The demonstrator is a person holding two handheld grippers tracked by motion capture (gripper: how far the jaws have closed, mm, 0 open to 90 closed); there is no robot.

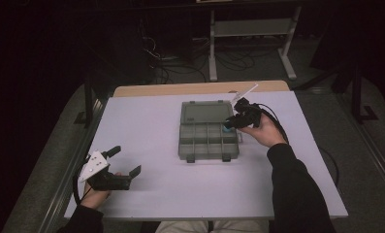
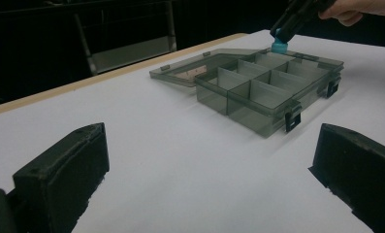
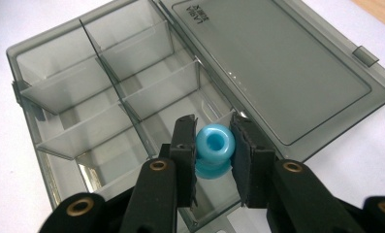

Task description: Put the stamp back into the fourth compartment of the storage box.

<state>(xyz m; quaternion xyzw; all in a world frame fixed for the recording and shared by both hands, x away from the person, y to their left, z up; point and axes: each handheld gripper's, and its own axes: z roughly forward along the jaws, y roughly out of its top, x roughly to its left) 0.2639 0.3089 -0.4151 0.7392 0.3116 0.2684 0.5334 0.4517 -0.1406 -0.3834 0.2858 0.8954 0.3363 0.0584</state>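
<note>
Glossy blue spool-shaped bead, hole facing up, over corner compartment of open grey organiser box.

The room behind was nearly black, only the white table lit from above and a touch washed out. Soft shadows sat under the organiser box. In the right gripper view its lid threw a faint sheen and the near jaws were slightly soft. Every picture was grainy, with a mild purple tint

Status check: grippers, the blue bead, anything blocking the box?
Right gripper shut on blue bead, over organizer box corner compartment. Left gripper open, idle on table. Lid open; nothing blocking.
</note>
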